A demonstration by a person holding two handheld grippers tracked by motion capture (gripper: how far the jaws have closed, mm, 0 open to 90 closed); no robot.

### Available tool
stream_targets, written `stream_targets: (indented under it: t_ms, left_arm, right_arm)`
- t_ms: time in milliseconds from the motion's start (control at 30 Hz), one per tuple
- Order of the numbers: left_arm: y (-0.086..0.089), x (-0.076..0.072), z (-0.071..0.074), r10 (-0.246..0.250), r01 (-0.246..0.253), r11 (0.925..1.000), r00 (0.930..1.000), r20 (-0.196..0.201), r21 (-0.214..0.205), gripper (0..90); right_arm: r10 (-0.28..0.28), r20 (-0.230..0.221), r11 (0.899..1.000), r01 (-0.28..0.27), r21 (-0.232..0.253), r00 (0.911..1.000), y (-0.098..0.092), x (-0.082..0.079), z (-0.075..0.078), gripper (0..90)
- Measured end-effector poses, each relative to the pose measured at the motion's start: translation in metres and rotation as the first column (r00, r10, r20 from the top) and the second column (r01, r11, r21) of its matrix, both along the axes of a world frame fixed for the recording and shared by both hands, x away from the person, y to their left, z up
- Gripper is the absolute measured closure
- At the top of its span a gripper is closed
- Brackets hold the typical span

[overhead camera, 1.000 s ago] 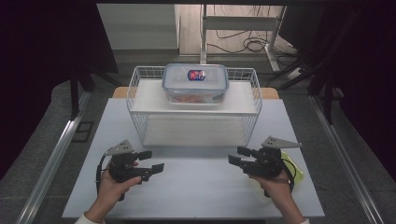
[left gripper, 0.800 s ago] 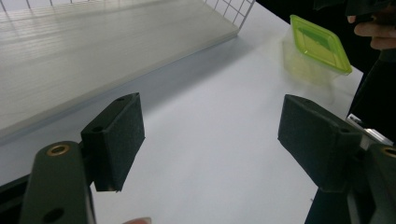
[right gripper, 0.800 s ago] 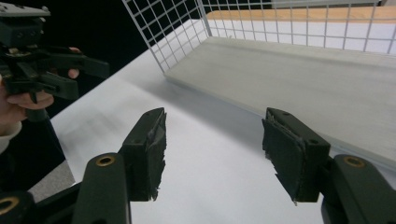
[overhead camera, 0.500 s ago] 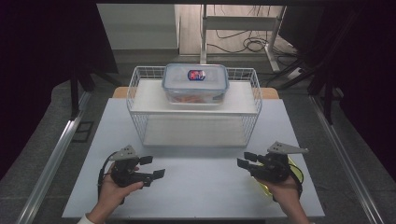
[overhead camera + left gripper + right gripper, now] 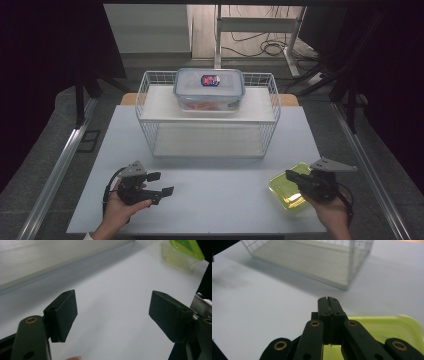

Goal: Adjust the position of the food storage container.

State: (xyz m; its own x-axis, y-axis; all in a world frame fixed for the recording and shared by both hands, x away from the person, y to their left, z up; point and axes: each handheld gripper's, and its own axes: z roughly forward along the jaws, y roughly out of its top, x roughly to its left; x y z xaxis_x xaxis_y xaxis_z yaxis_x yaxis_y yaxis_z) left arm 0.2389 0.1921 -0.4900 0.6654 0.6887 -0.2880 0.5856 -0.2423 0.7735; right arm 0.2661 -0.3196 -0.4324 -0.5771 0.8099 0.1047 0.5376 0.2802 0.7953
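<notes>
My left gripper (image 5: 162,183) is held low over the white table (image 5: 220,200) at the front left, jaws wide open with nothing between them (image 5: 115,312). My right gripper (image 5: 291,174) is at the front right, jaws shut with nothing between them (image 5: 328,300). It hovers over a flat yellow-green plastic box (image 5: 289,194), which lies under its jaws (image 5: 387,327). The left gripper view catches that box (image 5: 183,248) far off at the top right. A clear food container with a blue-grey lid (image 5: 209,88) sits on the top shelf of a white wire rack (image 5: 207,117).
The wire rack (image 5: 312,260) stands mid-table, with a lower shelf board (image 5: 207,140) inside it. Bare table surface lies between the two grippers. Metal rails (image 5: 60,165) run along both sides of the table, and cables lie on the floor behind.
The right gripper has moved right and back toward the front edge, uncovering more of the yellow-green box. The left gripper has drawn slightly nearer the front edge.
</notes>
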Motion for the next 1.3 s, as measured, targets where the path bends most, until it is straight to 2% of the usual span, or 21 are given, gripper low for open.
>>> stream_targets:
  t_ms: [100,167,267,400,500,633,733,833,1000,1100,1300]
  left_arm:
    - [-0.001,0.000,0.000,-0.005,0.005,1.0000,1.0000,0.001,-0.002,22.8]
    - [-0.002,-0.001,0.000,-0.006,0.006,1.0000,1.0000,0.001,0.001,22.9]
    - [-0.002,0.000,0.000,-0.005,0.005,1.0000,1.0000,-0.001,0.000,22.9]
    - [-0.002,0.000,0.001,-0.002,0.002,1.0000,1.0000,-0.002,-0.003,22.9]
    - [-0.002,0.000,0.001,0.001,-0.001,1.0000,1.0000,-0.003,-0.007,22.9]
    - [-0.001,0.001,0.001,0.005,-0.005,1.0000,1.0000,-0.003,-0.008,22.9]
    - [-0.002,0.001,0.001,0.005,-0.005,0.9999,1.0000,-0.005,-0.009,22.9]
    - [-0.003,0.001,0.002,0.005,-0.005,0.9999,1.0000,-0.004,-0.010,22.9]
    - [-0.002,0.000,0.004,0.004,-0.004,0.9999,1.0000,0.002,-0.011,22.9]
    - [-0.002,0.000,0.005,0.004,-0.004,0.9998,1.0000,0.005,-0.018,22.9]
    - [0.000,-0.002,0.008,0.004,-0.004,0.9997,0.9999,0.013,-0.023,22.9]
  right_arm:
    - [-0.076,0.012,0.996,0.076,-0.039,0.9971,-0.024,0.000,0.003,89.0]
    - [-0.130,0.009,0.990,0.130,-0.055,0.9914,-0.042,0.002,0.003,89.0]
    - [-0.194,-0.019,0.979,0.193,-0.071,0.9807,-0.064,0.006,-0.005,89.0]
    - [-0.241,-0.065,0.968,0.235,-0.083,0.9684,-0.082,0.013,-0.022,89.0]
    - [-0.263,-0.082,0.962,0.255,-0.099,0.9613,-0.088,0.019,-0.032,89.0]
    - [-0.277,-0.090,0.958,0.266,-0.110,0.9567,-0.094,0.025,-0.039,89.0]
    - [-0.282,-0.092,0.955,0.271,-0.118,0.9550,-0.097,0.027,-0.044,89.0]
    - [-0.274,-0.112,0.958,0.260,-0.121,0.9552,-0.097,0.027,-0.047,89.0]
    - [-0.251,-0.126,0.963,0.234,-0.135,0.9598,-0.088,0.024,-0.045,89.1]
    - [-0.245,-0.138,0.963,0.224,-0.148,0.9597,-0.075,0.022,-0.043,89.1]
    - [-0.201,-0.168,0.970,0.172,-0.172,0.9650,-0.040,0.019,-0.041,89.0]
